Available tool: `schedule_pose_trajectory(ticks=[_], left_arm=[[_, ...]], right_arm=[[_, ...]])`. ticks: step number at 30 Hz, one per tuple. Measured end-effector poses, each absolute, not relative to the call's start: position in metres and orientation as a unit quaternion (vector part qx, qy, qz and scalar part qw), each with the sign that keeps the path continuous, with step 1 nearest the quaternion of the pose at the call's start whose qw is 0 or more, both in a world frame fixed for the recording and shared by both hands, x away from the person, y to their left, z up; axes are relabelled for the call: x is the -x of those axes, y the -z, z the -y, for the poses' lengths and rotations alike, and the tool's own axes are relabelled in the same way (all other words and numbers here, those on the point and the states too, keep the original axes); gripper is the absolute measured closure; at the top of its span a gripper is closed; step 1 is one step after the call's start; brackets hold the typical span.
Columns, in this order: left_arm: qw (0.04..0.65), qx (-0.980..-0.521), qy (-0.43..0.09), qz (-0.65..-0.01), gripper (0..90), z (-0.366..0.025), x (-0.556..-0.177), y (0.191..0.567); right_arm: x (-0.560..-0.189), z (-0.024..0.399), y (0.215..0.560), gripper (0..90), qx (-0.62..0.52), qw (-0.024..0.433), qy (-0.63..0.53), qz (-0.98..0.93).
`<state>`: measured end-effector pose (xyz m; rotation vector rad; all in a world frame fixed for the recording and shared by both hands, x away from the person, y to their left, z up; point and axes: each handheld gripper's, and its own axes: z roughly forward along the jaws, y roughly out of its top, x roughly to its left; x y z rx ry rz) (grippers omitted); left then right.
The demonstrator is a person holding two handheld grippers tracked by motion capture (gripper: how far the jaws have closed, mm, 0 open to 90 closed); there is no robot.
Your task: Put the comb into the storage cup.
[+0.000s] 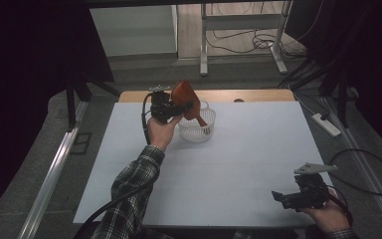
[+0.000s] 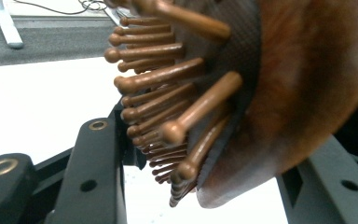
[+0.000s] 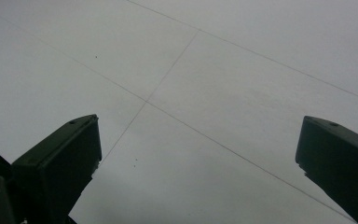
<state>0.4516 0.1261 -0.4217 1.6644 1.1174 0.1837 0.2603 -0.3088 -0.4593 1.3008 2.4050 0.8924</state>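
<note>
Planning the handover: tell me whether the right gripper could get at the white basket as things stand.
Probably yes. The right gripper rests at the table's near right with jaws open and empty, and bare white table lies between it and the white basket. The left gripper holds the wooden hairbrush over the basket, crowding it.

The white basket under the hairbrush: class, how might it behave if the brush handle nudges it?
The white basket looks thin-walled and open, so probably light and apt to slide on the smooth table. Its wide base suggests sliding before tipping. The hairbrush, clamped in the left gripper, looks rigid.
</note>
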Motion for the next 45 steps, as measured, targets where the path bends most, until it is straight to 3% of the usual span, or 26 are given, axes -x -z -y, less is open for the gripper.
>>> schedule_pose_trajectory(ticks=[16, 45], left_arm=[[0.521, -0.699, -0.082, -0.483, 50.1, -0.122, -0.450, 0.437], [0.533, -0.652, -0.041, -0.537, 45.7, -0.146, -0.452, 0.467]], right_arm=[[-0.260, 0.309, 0.459, 0.0, -0.449, 0.133, -0.307, -0.829], [-0.261, 0.308, 0.460, 0.0, -0.450, 0.131, -0.303, -0.830]])
